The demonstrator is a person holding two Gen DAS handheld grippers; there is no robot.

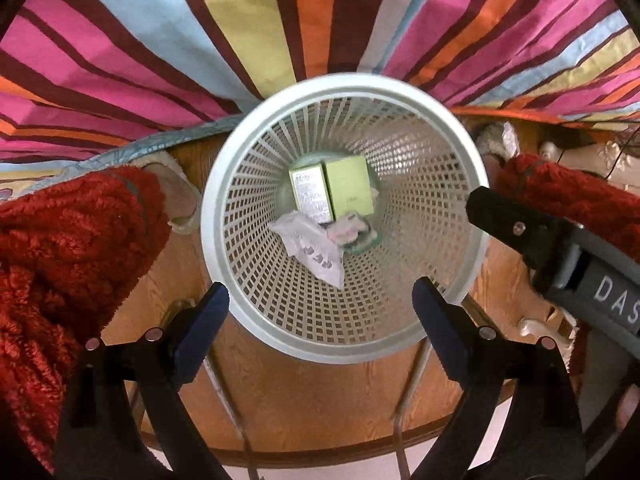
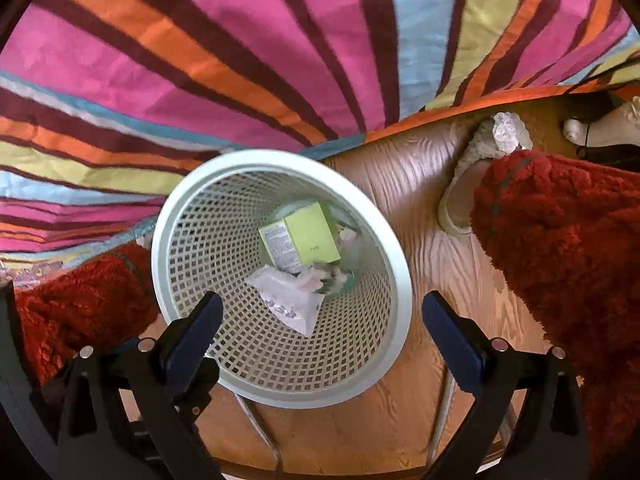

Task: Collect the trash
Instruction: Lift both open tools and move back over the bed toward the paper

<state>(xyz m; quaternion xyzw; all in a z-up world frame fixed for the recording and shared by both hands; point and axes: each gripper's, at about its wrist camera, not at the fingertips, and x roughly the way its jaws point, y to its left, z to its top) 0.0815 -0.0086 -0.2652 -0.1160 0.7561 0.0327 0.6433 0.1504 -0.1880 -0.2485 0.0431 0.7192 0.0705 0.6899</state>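
Trash basket (image 1: pixel 248 320) holds a green box (image 1: pixel 348 192); both grippers, left gripper (image 1: pixel 320 300) and right gripper (image 2: pixel 322 312), hover agape, empty; next, probably that crumpled scrap (image 2: pixel 508 130) by the slipper (image 2: pixel 476 148).

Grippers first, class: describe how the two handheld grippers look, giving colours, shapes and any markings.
Left gripper and right gripper: black angular frames, dark blue flat finger pads, round silver fasteners. In the left wrist view, the right gripper's grey body bears white letters "DAS".

Fuzzy red trouser legs (image 1: pixel 68 248); black gripper (image 1: pixel 320 312) with blue pads.
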